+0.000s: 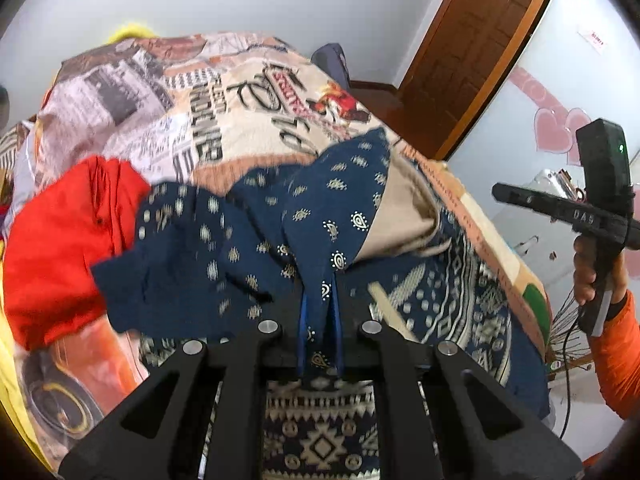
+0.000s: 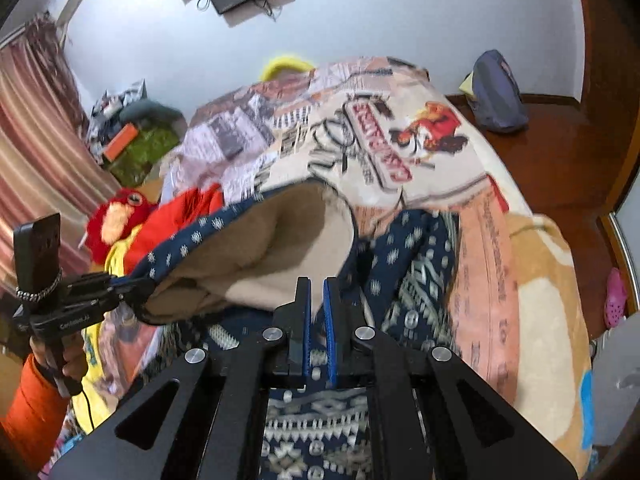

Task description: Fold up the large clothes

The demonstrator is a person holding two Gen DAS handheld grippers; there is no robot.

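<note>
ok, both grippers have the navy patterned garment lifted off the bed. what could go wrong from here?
1. The left gripper pinches only a narrow bunched edge of the navy garment, so it may slip out mid-fold.
2. The right gripper seems to hold little cloth; I can't confirm a firm grip.
3. The red garment lies against the navy one, so it could get dragged or folded in.

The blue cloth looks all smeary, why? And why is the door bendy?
Left wrist view: the blue patterned garment smears from motion blur on its left side, and the fisheye lens curves the wooden door. Right wrist view: the garment's tan lining is blurred too.
</note>
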